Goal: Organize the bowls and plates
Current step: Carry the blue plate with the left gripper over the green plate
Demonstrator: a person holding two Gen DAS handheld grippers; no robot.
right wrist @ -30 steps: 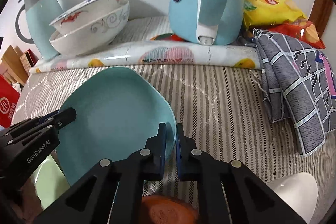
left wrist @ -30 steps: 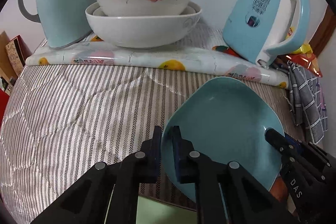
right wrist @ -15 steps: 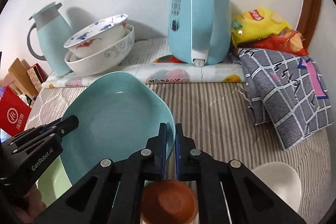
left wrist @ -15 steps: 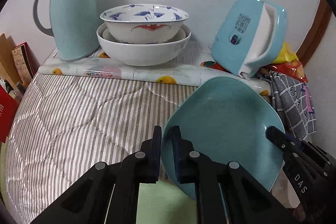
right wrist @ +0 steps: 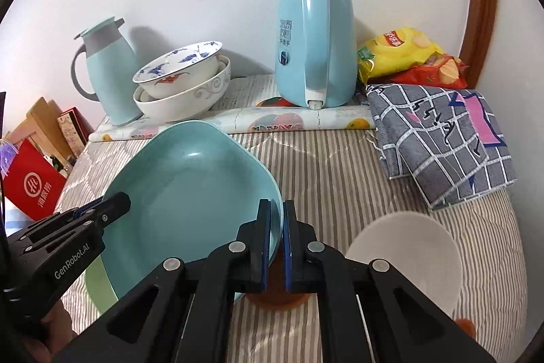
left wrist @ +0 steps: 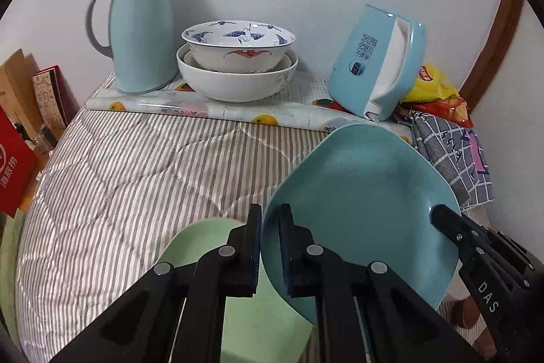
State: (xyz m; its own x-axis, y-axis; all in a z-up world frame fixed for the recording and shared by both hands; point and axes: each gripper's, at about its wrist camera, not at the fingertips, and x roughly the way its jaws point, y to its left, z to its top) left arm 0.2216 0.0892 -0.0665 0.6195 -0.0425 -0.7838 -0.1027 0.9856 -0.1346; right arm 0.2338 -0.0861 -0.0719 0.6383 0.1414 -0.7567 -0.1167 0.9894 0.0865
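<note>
plate (right wrist: 190,193): glossy glazed ceramic | bedcover (left wrist: 136,179): quilted striped cloth | claws: matt plastic

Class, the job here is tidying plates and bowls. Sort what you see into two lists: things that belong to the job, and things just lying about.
Belongs to the job:
- blue plate, gripped by both grippers
- green plate
- stacked bowls
- white bowl
- brown dish

Just lying about:
- jug
- kettle
- snack bags
- checked cloth
- red box

The left claw (left wrist: 270,247) pinches the left rim of a tilted blue plate (left wrist: 360,206), whose far rim the right claw (left wrist: 442,216) clamps. Below lies a green plate (left wrist: 204,247) on striped bedding (left wrist: 136,172). Behind, two nested bowls (left wrist: 238,70) stand between a jug (left wrist: 139,29) and a kettle (left wrist: 374,63).
</note>
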